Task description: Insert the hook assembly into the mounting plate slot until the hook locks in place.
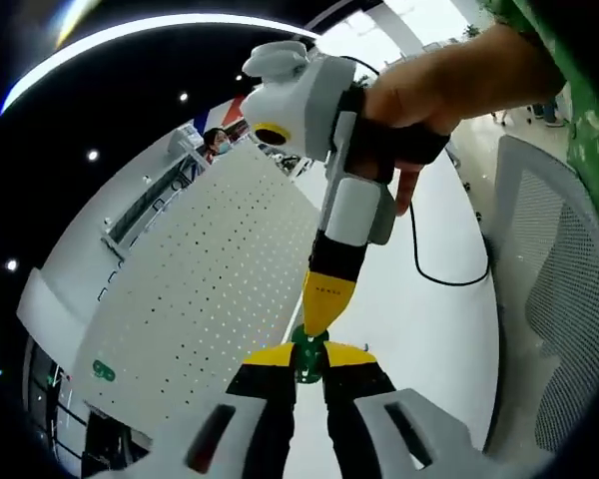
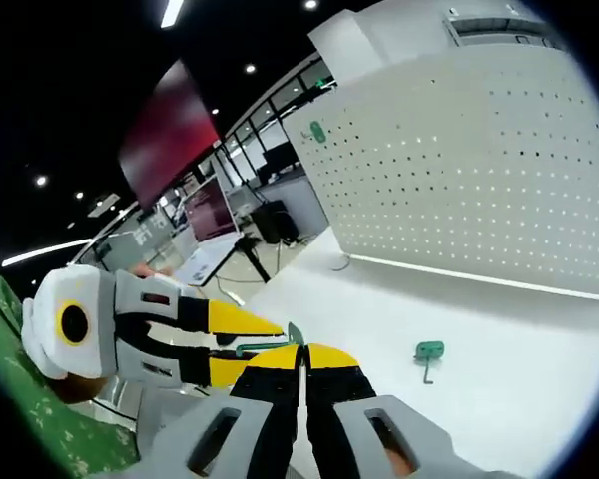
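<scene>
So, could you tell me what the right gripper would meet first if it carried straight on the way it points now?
Probably the bare white tabletop ahead of the right gripper, then the white pegboard standing behind it. The loose green hook lies off to one side, apparently out of that line. Depth is unclear.

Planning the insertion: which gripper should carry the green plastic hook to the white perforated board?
Right, probably: the right gripper pinches the green plastic hook, and the white perforated board faces its jaws squarely.
</scene>
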